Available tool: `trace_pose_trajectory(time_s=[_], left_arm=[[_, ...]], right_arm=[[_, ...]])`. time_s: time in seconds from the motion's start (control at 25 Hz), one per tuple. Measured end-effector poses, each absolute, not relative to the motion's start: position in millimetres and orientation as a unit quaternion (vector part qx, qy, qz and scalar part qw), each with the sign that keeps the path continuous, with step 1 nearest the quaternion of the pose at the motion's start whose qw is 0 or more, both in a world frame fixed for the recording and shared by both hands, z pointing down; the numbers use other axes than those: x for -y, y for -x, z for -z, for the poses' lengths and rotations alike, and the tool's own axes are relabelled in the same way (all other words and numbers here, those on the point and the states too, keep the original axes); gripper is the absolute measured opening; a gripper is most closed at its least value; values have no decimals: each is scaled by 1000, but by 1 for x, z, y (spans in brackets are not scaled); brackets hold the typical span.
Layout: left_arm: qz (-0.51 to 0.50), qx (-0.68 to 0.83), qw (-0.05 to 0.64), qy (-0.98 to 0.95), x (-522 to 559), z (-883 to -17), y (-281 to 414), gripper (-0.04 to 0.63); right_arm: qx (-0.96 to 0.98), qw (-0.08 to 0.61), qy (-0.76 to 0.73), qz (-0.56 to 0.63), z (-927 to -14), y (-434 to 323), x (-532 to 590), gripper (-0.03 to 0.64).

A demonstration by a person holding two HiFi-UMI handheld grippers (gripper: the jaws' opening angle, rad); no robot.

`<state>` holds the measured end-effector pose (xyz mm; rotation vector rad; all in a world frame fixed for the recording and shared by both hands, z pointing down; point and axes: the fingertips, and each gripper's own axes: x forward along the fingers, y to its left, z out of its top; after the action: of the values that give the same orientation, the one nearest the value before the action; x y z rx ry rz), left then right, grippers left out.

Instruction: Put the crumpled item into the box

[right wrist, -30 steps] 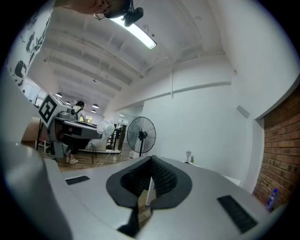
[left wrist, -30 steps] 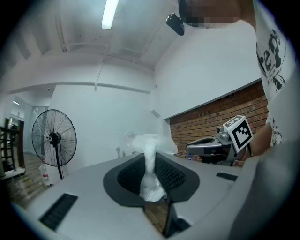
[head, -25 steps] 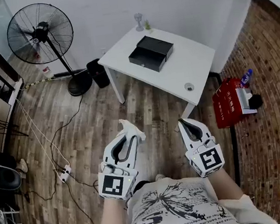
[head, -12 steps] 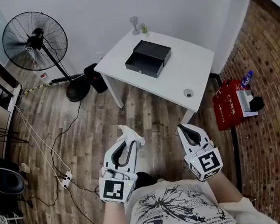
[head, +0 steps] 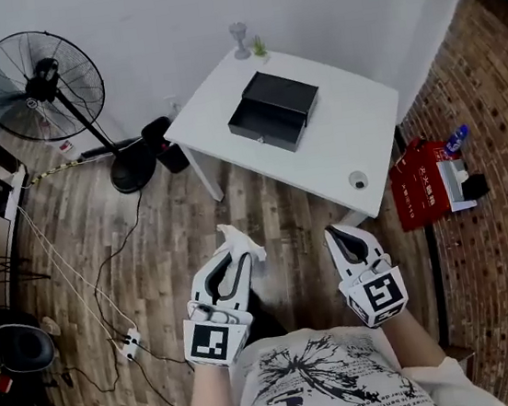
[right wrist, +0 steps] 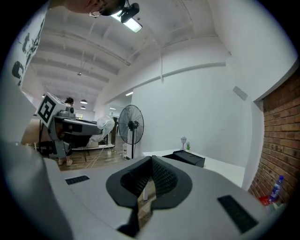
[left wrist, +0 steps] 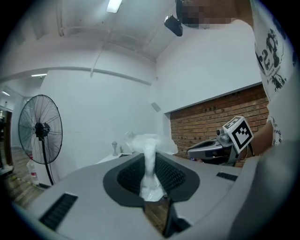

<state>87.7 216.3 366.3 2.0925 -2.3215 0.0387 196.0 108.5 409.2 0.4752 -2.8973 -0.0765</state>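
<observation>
Left gripper view: crumpled item (left wrist: 150, 159) between fingers (left wrist: 130, 176).

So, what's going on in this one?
A person holds a gripper in each hand, standing back from a white table. The left gripper is shut on the crumpled white item; the right gripper is shut and empty. The black box sits on the table ahead, so the item is not yet in it.
</observation>
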Motion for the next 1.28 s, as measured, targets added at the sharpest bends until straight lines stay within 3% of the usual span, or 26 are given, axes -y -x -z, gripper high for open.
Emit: trace_pose_trajectory(time_s=[0.68,0.92,1.08,1.28], left_arm=[[-24,627,47,-777,-43,-358,214,80],[-58,587,65,-805,12,-380,240,80],[-59,558,46,-826,59,-388,220,80],[-145,506,46,-849,116,-415,196,80]], right_arm=[[927,146,-344,20,-397,65,43,15],[914,141,-381,-12,-406,87,79,14],[907,141,-397,-22,-415,76,110,14],[903,138,-406,-42,-425,62,160,14]])
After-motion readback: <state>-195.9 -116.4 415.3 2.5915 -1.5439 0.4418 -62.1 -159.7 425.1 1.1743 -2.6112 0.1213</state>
